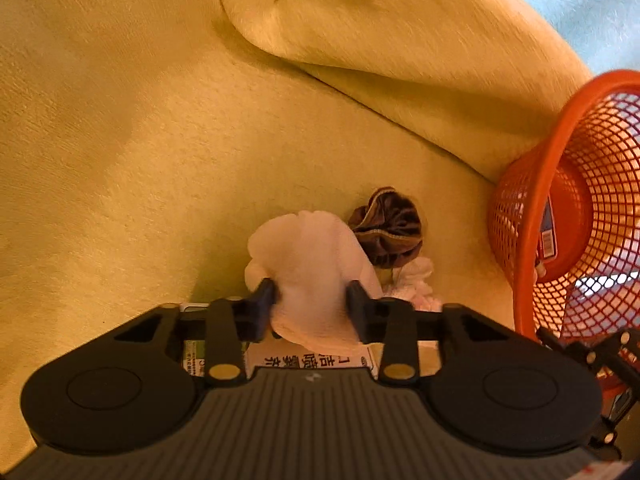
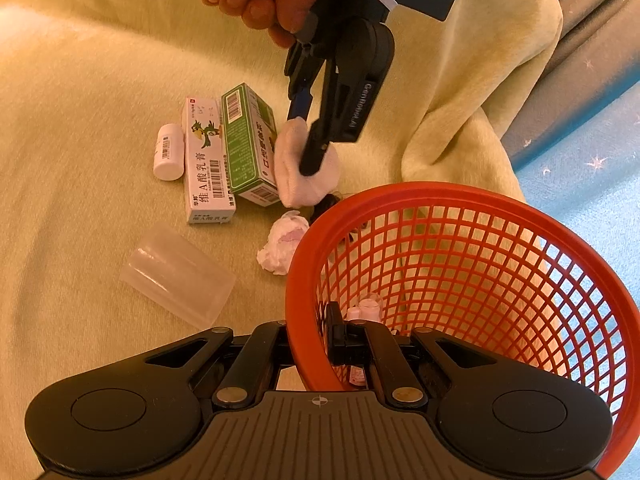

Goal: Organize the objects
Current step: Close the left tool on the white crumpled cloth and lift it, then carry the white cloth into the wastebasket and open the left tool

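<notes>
My left gripper (image 1: pixel 312 305) is shut on a soft white cloth wad (image 1: pixel 310 256) just above the yellow blanket; the right wrist view shows that gripper (image 2: pixel 310 152) and the wad (image 2: pixel 298 188) beside a green box (image 2: pixel 246 140). A brown scrunchie (image 1: pixel 386 228) and a crumpled tissue (image 1: pixel 418 286) lie just past the wad. My right gripper (image 2: pixel 310 338) is shut on the near rim of the orange mesh basket (image 2: pixel 480 196), one finger inside and one outside. A small pinkish item (image 2: pixel 368 308) lies in the basket.
On the blanket lie a white box (image 2: pixel 206 160), a white bottle (image 2: pixel 168 152), a clear plastic cup (image 2: pixel 180 276) on its side and the crumpled tissue (image 2: pixel 282 246). A hand (image 2: pixel 256 4) holds the left gripper. The blanket bunches into folds (image 1: pixel 400 40). Blue floor (image 2: pixel 592 184) lies right.
</notes>
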Demonstrator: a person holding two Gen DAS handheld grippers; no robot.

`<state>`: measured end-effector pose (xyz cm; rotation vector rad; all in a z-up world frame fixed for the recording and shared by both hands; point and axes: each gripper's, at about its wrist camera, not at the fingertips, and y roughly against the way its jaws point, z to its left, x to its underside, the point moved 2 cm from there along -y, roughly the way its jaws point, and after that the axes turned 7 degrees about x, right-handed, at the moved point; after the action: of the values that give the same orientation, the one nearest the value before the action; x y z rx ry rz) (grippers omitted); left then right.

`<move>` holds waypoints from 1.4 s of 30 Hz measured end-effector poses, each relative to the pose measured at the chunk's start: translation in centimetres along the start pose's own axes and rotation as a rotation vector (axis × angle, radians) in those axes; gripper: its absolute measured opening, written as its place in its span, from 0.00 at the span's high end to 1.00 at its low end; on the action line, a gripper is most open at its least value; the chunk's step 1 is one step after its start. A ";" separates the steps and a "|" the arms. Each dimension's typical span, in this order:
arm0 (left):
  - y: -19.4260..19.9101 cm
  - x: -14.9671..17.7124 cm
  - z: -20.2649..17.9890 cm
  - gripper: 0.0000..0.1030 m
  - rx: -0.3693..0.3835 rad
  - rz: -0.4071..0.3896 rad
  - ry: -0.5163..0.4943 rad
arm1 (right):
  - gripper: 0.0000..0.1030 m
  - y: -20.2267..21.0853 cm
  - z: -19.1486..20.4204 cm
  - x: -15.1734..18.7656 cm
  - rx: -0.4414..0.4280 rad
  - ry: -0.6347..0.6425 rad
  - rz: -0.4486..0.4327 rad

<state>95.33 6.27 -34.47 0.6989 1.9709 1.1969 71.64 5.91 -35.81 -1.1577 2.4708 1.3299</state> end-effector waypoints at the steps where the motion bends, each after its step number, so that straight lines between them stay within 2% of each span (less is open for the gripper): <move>1: 0.2 0.0 -0.1 0.78 0.002 -0.001 -0.004 | 0.99 0.0 0.0 0.0 0.000 0.000 0.000; 8: 3.5 0.2 -2.0 0.80 0.002 -0.017 -0.106 | 0.99 0.0 -0.2 -0.1 -0.003 -0.008 0.004; 15: 7.8 0.3 -5.2 0.80 0.044 -0.030 -0.251 | 0.99 0.0 -0.3 -0.2 -0.003 -0.010 0.005; 19: 9.9 0.1 -7.0 0.79 0.086 -0.041 -0.297 | 0.99 0.0 -0.3 -0.3 -0.002 -0.010 0.006; 24: 11.7 -0.6 -9.0 0.80 0.150 -0.070 -0.288 | 0.99 0.0 -0.3 -0.2 -0.002 -0.008 0.004; 31: 11.7 -1.3 -12.3 0.79 0.242 -0.094 -0.269 | 0.99 -0.1 -0.3 -0.2 -0.002 -0.005 0.008; 42: 10.7 -2.0 -15.5 0.79 0.308 -0.110 -0.289 | 0.99 -0.1 -0.3 -0.1 -0.003 -0.007 0.007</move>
<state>85.03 1.37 -19.37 0.8533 1.9348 0.6899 71.83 5.75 -35.66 -1.1449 2.4709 1.3377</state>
